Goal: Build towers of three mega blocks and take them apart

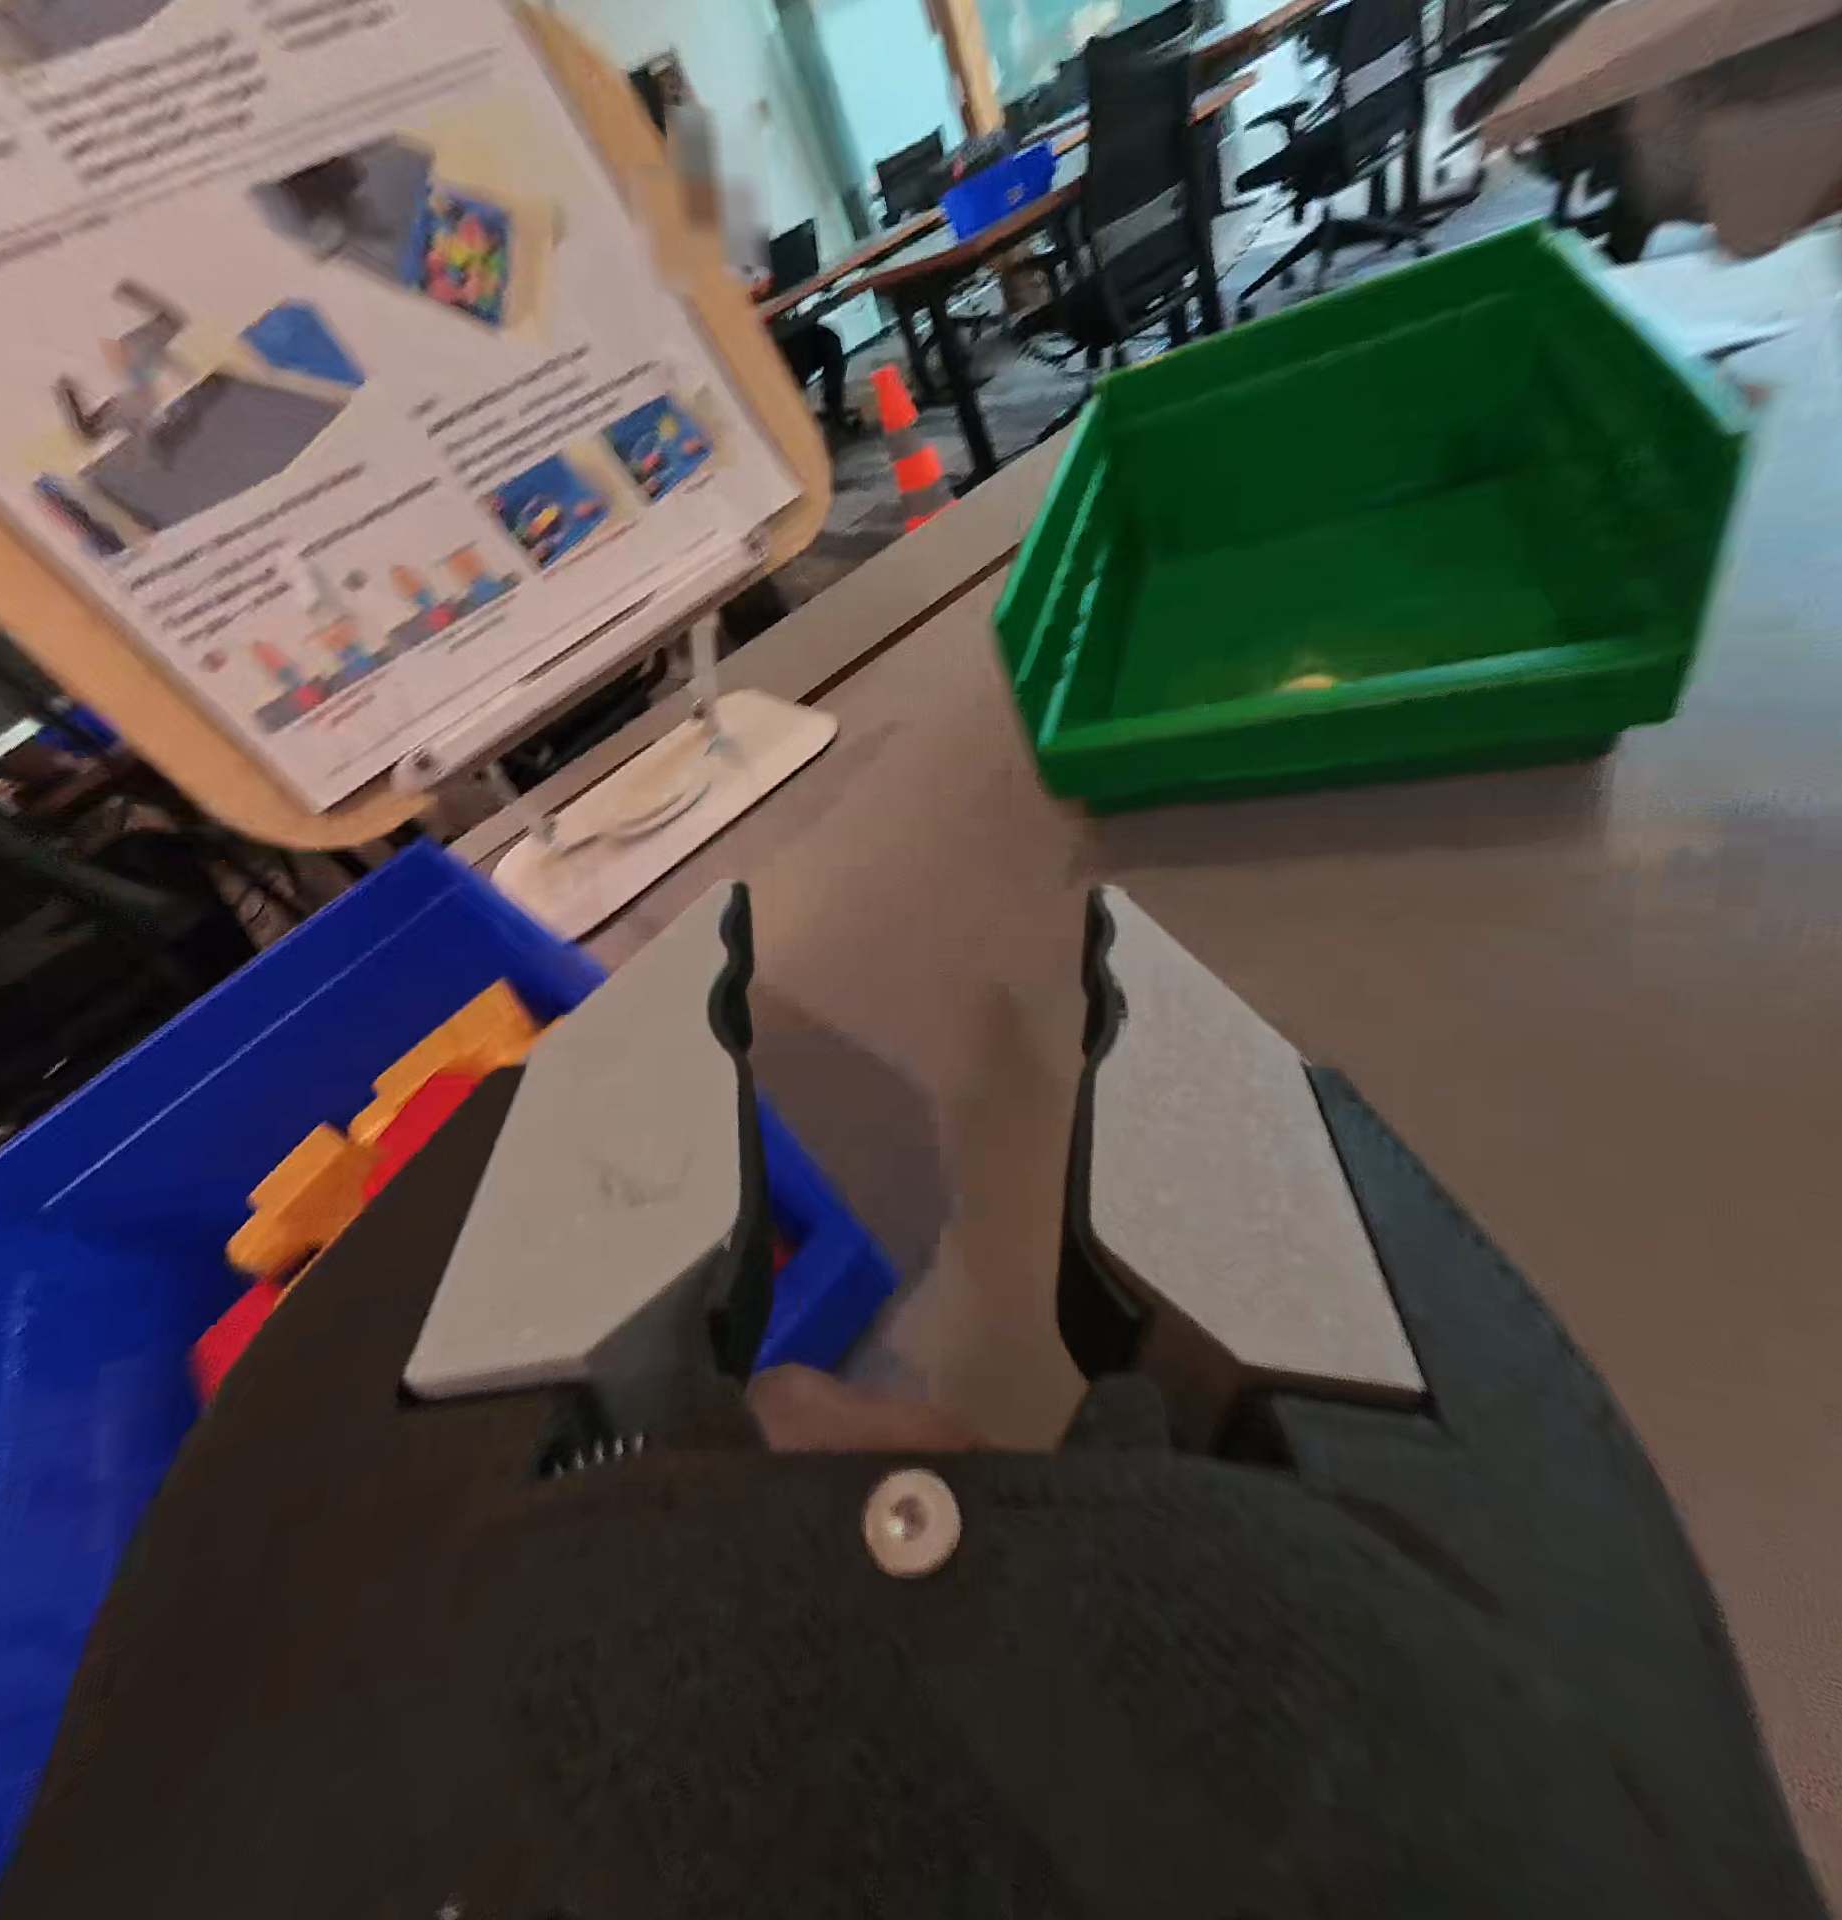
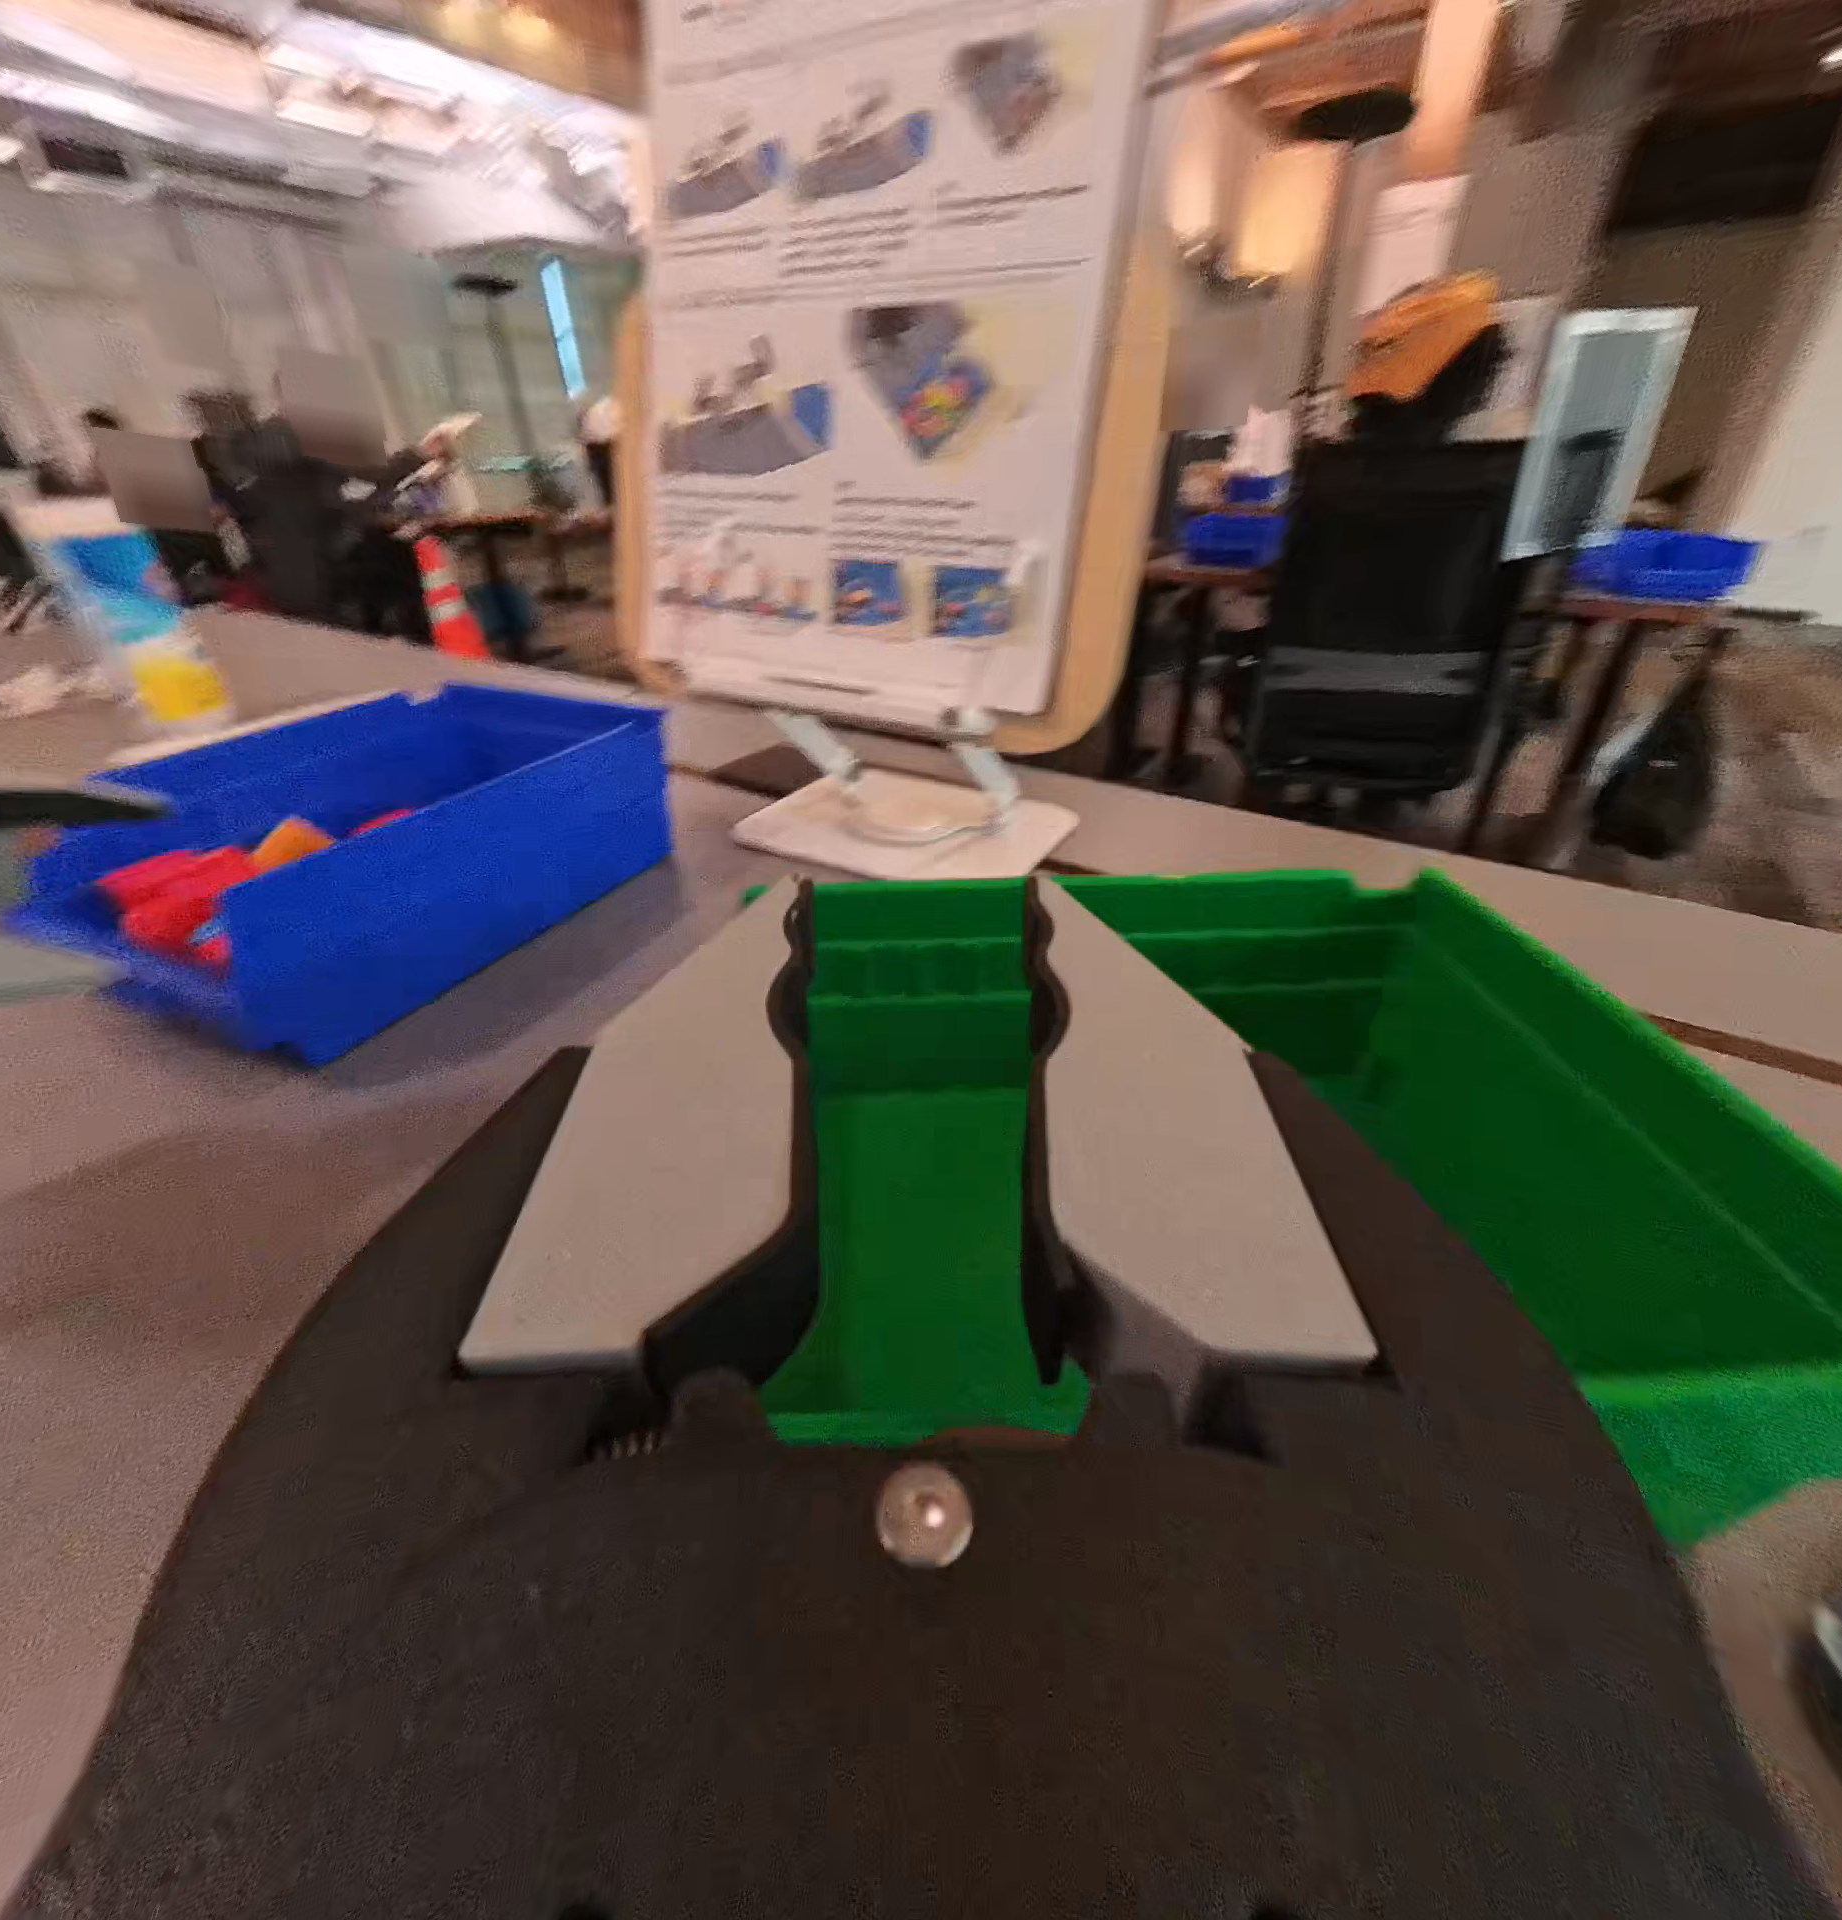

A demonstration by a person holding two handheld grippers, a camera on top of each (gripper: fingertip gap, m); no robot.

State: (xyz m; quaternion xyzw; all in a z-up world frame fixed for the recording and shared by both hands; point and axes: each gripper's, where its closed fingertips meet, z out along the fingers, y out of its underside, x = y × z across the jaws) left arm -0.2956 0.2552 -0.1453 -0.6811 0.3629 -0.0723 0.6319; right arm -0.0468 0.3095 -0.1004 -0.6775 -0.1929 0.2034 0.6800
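In the left wrist view my left gripper [image 1: 912, 914] is open and empty above the brown table, at the right corner of a blue bin [image 1: 117, 1299]. The bin holds orange blocks [image 1: 314, 1195] and red blocks [image 1: 429, 1122], partly hidden by my left finger. A green bin [image 1: 1343, 540] stands farther off to the right, with a small yellow thing [image 1: 1312, 681] at its front wall. In the right wrist view my right gripper [image 2: 917, 904] is open and empty over the green bin [image 2: 1519, 1143]. The blue bin [image 2: 460, 883] with red blocks [image 2: 169, 894] and an orange block [image 2: 288, 840] stands to the left.
An instruction board [image 2: 875, 364] on a white stand [image 2: 906, 821] stands at the table's far edge between the bins; it also shows in the left wrist view [image 1: 325, 343]. Chairs, desks and an orange cone [image 1: 906, 436] are beyond. A carton [image 2: 138, 623] stands far left. Spacing between my two grippers at the tips: around 25 cm.
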